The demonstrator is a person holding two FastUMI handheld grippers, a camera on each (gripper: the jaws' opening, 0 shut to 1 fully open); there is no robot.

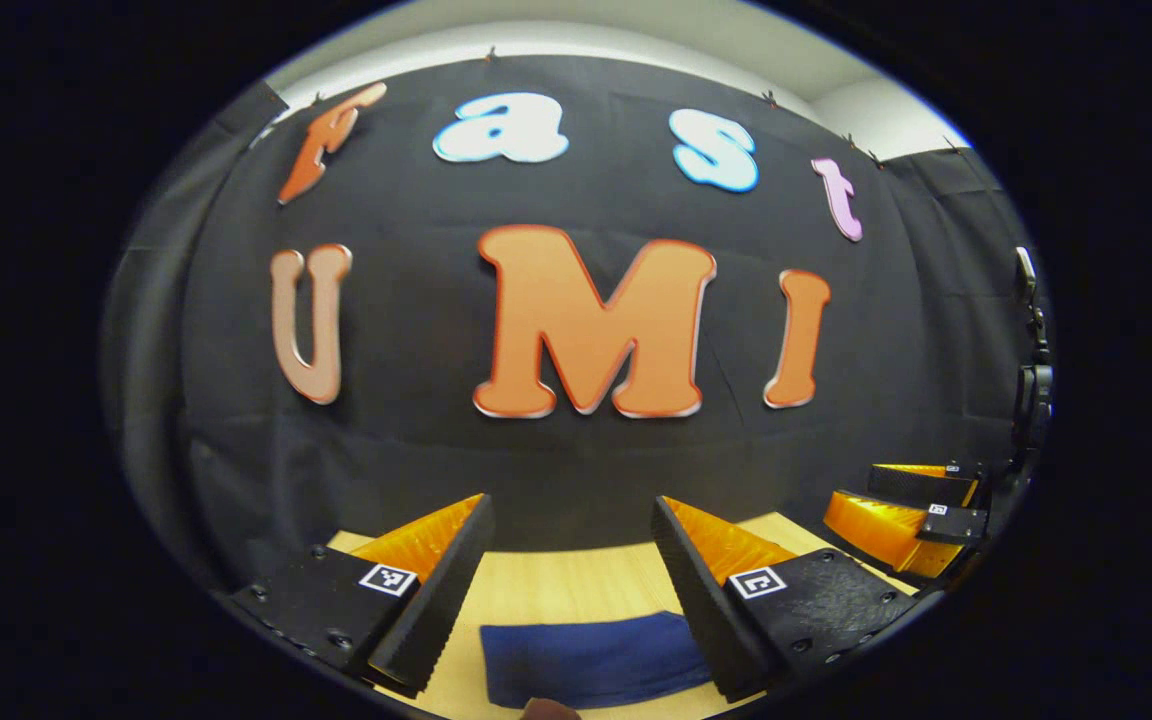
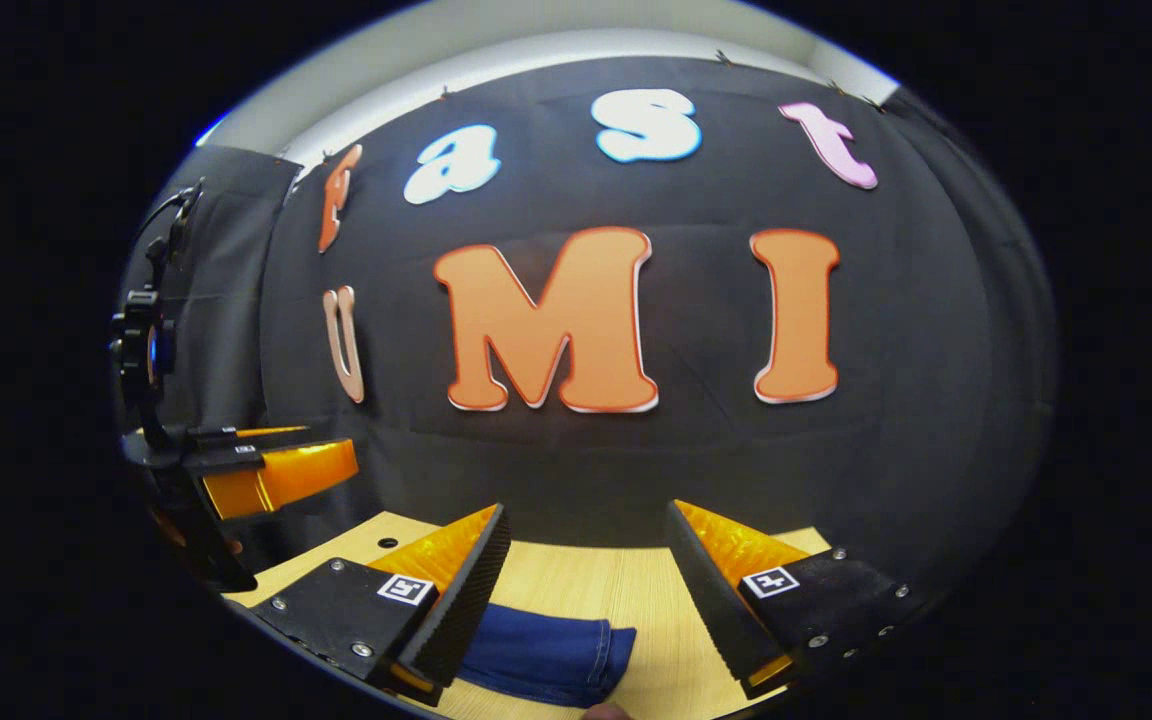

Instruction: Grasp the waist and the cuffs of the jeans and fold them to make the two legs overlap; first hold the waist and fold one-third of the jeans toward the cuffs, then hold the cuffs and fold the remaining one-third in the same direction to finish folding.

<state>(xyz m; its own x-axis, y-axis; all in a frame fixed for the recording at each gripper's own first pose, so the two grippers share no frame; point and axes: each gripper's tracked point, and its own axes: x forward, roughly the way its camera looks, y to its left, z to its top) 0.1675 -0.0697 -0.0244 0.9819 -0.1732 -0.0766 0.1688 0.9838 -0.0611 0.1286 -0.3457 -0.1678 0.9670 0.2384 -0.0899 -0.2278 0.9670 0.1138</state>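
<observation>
a black cloth wall (image 1: 556, 440) closes the booth behind a pale wooden counter (image 1: 576, 585), and both tools hang above the counter, pointing at that wall rather than down at the work.

the jeans (image 1: 591, 660) lie on the counter as a compact dark blue bundle, low between the fingers of the left tool (image 1: 568, 590); in the right gripper view the same jeans (image 2: 546, 655) sit just beside the left finger of the right tool (image 2: 586, 595), with a rounded folded edge toward the bare wood. judging from how small and neat the bundle looks, the folding seems largely or wholly done, though its near part runs out of sight, so the layers cannot be counted and the waist and cuffs cannot be told apart.

both tools are spread wide with nothing between their fingers, and neither touches the cloth. in the left gripper view the right tool (image 1: 911, 505) hangs farther off at the side; in the right gripper view the left tool (image 2: 266, 470) does likewise.

nothing else lies on the counter near the bundle. a small dark hole (image 2: 387, 543) shows in the wood, and a dark stand (image 1: 1031, 380) rises at the booth's edge, well apart from the jeans.
</observation>
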